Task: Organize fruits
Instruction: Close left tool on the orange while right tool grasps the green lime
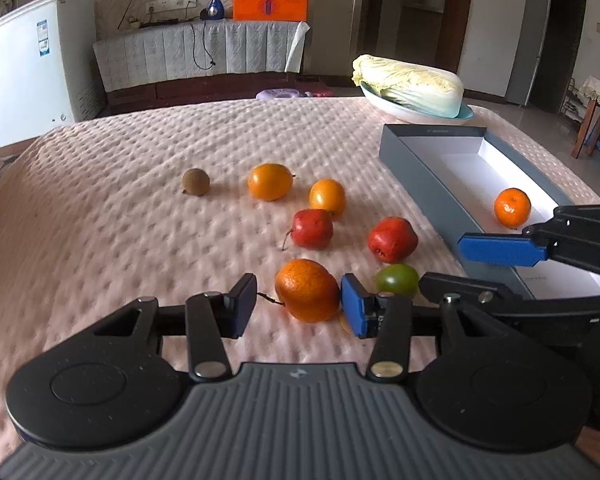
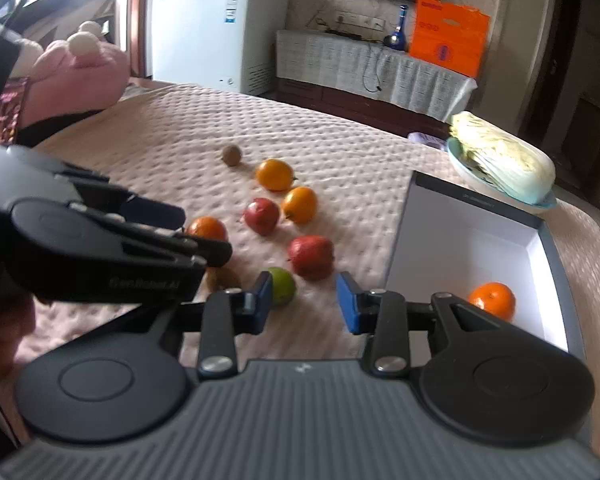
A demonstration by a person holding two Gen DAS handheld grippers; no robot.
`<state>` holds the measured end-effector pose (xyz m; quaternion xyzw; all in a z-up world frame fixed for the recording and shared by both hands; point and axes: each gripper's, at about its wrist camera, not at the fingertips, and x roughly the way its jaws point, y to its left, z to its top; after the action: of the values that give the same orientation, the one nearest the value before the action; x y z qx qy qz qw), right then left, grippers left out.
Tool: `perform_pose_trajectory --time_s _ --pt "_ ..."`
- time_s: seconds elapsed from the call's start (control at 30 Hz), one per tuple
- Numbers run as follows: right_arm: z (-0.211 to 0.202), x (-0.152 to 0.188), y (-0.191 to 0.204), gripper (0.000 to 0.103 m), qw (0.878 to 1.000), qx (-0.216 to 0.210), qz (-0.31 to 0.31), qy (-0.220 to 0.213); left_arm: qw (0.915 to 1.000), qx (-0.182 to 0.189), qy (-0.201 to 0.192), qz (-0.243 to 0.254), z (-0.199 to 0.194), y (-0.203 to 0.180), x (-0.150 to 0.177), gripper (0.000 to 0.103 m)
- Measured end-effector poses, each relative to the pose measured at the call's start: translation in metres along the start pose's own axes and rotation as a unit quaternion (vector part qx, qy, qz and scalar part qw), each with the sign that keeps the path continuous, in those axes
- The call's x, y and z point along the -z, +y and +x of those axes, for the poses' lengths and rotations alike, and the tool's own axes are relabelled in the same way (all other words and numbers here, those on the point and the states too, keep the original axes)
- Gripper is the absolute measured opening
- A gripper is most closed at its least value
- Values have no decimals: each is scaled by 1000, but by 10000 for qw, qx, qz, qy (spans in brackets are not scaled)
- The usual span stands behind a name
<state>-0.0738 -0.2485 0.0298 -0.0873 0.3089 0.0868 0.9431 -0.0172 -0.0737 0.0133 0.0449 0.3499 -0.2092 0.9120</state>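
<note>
A pink quilted bedspread (image 1: 120,184) carries everything. Along its right edge lies a long grey box (image 1: 420,184) with a white inside, and one tangerine (image 1: 512,207) already sits in the box toward its near end. Beyond the box's far end, at the bedspread's far right corner, a napa cabbage (image 1: 410,84) rests in a white bowl (image 1: 396,110).

The loose fruit lies around the middle of the bedspread. Farthest off is a small brown fruit (image 1: 196,182); just right of it come two smooth orange fruits (image 1: 269,181) (image 1: 327,198) near each other. Nearer are two red fruits (image 1: 312,229) (image 1: 392,239), and nearest of all a green fruit (image 1: 397,280) beside a rough-skinned orange (image 1: 307,290) with a thin stem.

The left gripper (image 1: 298,306) sits low over the near part of the bedspread with the rough-skinned orange between its fingers. The right-hand blue pad touches the fruit's side, while the dark pad on the other side stands clear of it — the fingers are moderately spread, not yet clamped.

The right gripper (image 2: 304,302) hovers between the fruit and the box's near end. Its fingers stand at a narrow-to-middling gap with only bedspread between them; the green fruit lies just past its left finger (image 2: 260,300), and nothing is held
</note>
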Motion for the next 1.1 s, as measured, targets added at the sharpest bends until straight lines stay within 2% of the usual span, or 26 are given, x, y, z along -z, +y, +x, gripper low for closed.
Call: perform_pose_trajectory --time_s 0.27,0.8,0.9,0.97,1.0,1.1 --pt "14 2 2 38 9996 -5 -67 283 9999 122 48 41 -4 9 4 57" --pt "26 -1 8 37 9996 -185 -64 207 9996 216 -18 -195 4 11 2 57" --pt "29 -2 6 37 9994 -199 16 265 9995 221 -28 -224 6 10 1 56" --pt "32 -3 6 32 9990 -274 61 346 9995 236 -29 -231 7 9 0 55" --pt "33 -3 6 27 9987 -304 87 399 9994 248 -16 -221 8 9 1 51" --pt "34 -3 9 25 9989 -244 -1 409 9992 343 54 -214 10 7 1 44"
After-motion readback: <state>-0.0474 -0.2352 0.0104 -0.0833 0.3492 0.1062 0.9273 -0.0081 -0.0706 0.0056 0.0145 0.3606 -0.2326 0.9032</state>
